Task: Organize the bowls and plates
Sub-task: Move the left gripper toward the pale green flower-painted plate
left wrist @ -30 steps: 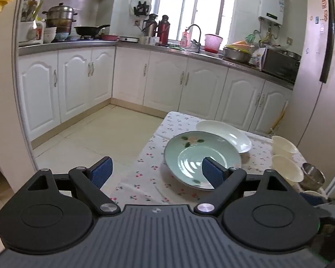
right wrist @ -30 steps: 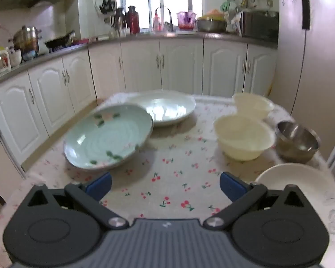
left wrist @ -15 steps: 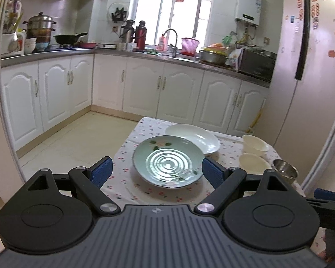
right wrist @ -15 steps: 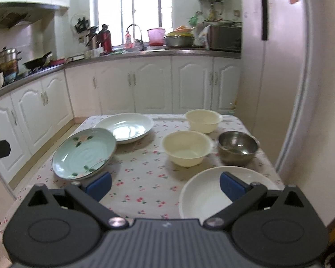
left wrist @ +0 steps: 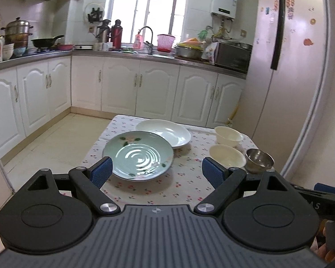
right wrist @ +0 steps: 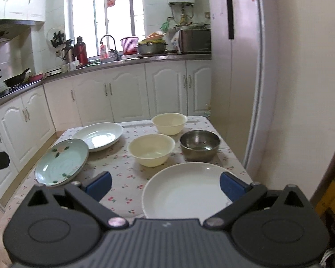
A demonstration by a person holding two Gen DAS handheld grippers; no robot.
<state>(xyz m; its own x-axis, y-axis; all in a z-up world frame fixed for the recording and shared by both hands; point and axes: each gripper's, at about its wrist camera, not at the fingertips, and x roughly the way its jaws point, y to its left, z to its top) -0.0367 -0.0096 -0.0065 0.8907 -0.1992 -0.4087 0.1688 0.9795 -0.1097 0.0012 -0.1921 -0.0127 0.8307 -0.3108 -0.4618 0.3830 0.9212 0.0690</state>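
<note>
Nothing sorted yet, judging by the layout — every dish sits separately on the cherry-print table [right wrist: 122, 174]. The left gripper [left wrist: 156, 171] is spread wide and empty, hanging above the near table edge with the green floral plate [left wrist: 143, 155] centre frame between its pads. The right gripper [right wrist: 165, 184] is equally wide and empty, framing the near white plate [right wrist: 185, 192] at lower centre. A second white plate [right wrist: 99, 135] lies mid-left, its rim overlapped by the green one. Two cream bowls [right wrist: 151, 148] [right wrist: 169, 122] and a steel bowl [right wrist: 199, 144] stand apart, centre right. All stacking remains — plates together, bowls nested; no pick started.
</note>
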